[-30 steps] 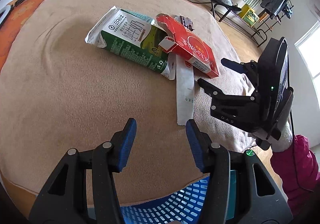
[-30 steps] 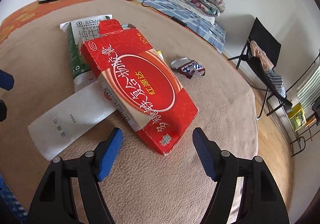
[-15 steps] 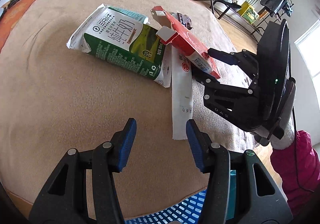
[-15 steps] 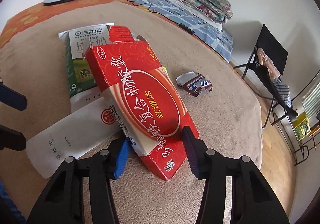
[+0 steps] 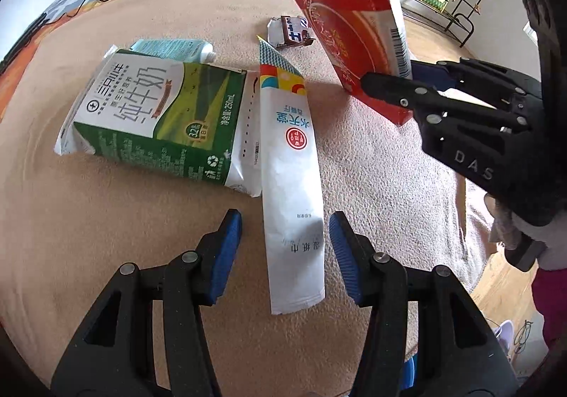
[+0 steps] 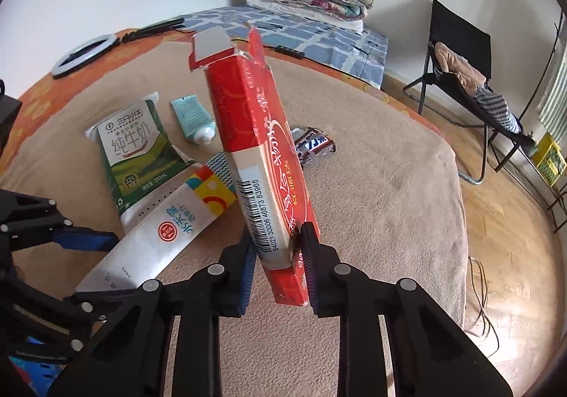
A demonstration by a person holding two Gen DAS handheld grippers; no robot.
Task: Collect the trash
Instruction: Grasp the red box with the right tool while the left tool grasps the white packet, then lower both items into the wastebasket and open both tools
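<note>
The flat red cardboard box [image 6: 269,163] has a glossy printed face. The long white paper sachet [image 5: 292,184] looks smooth and matt. The beige fleecy blanket [image 5: 106,255] is rough-napped cloth. The blue ribbed plastic fingers [image 5: 226,251] look matt.

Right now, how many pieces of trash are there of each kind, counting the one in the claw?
Red cardboard box, held in the right claw: 1
Milk carton: 1
White paper packet: 1
Teal tube: 1
Candy bar wrapper: 1
Total: 5
</note>
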